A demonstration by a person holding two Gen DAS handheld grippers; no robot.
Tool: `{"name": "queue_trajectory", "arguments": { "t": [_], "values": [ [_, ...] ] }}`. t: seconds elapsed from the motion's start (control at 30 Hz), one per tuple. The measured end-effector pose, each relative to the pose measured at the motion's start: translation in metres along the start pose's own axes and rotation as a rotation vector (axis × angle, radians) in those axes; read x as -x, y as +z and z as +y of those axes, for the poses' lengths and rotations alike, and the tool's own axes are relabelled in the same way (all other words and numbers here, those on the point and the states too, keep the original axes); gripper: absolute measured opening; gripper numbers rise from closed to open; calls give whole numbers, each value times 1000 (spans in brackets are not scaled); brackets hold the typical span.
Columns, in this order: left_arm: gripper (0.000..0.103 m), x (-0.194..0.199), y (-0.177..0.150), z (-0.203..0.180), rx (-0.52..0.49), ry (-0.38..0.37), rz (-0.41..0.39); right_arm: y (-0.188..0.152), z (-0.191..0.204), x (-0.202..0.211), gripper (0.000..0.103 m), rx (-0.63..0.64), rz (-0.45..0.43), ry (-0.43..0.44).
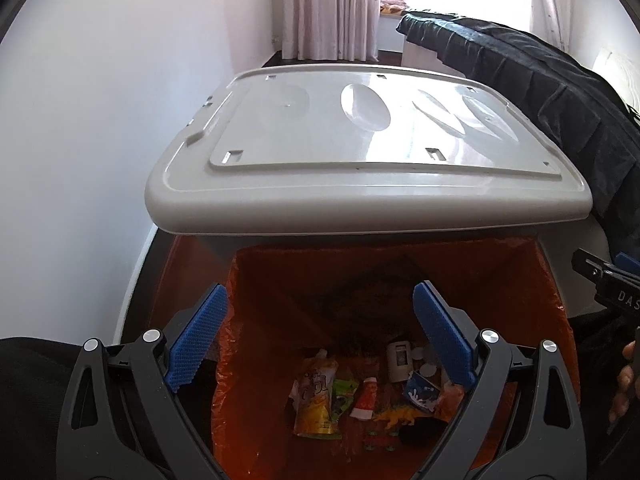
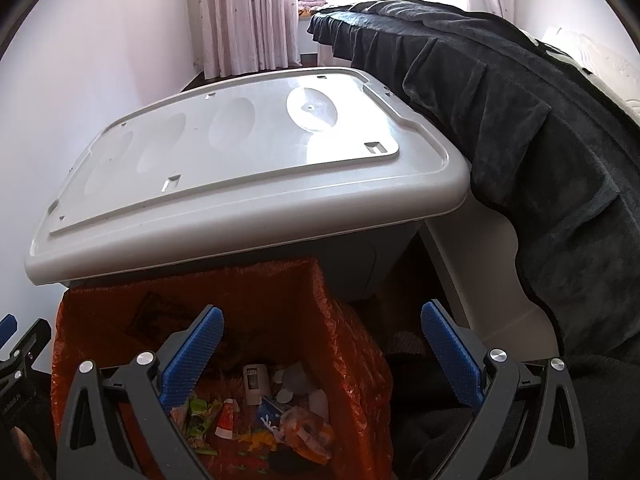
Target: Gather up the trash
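Observation:
A grey trash bin lined with an orange bag (image 1: 540, 292) stands open, its grey lid (image 1: 360, 152) raised behind the opening. At the bag's bottom lies trash: a yellow snack pouch (image 1: 316, 404), a red tube (image 1: 366, 398), a blue-white carton (image 1: 420, 394), a white box (image 1: 400, 360). My left gripper (image 1: 322, 340) is open and empty above the bag's mouth. My right gripper (image 2: 322, 354) is open and empty over the bag's right edge (image 2: 352, 340); the trash (image 2: 256, 412) shows below it. The right gripper's tip shows in the left view (image 1: 608, 280).
A white wall (image 1: 100, 140) is close on the left. A bed with a dark blanket (image 2: 520, 128) lies to the right, its white frame (image 2: 480, 272) beside the bin. Pink curtains (image 1: 332, 8) and a bright window are at the back.

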State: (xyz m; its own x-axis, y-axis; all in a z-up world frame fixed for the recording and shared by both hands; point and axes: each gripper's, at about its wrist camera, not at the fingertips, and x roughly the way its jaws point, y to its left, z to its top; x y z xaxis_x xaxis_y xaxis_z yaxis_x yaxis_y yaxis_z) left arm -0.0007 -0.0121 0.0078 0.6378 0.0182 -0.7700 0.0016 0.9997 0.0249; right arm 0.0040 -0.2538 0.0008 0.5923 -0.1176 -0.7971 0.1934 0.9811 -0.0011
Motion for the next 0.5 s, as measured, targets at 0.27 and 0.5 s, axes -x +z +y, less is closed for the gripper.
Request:
{"name": "queue_trajectory", "arguments": {
  "t": [0.27,0.5],
  "values": [
    [91,3,-1,-1,3,12,-15,-1,-1,-2,98,-3,7,2],
    [92,-3,-1,4,22,0,12,-2,-1,-3,98,-3,10,-1]
  ]
}}
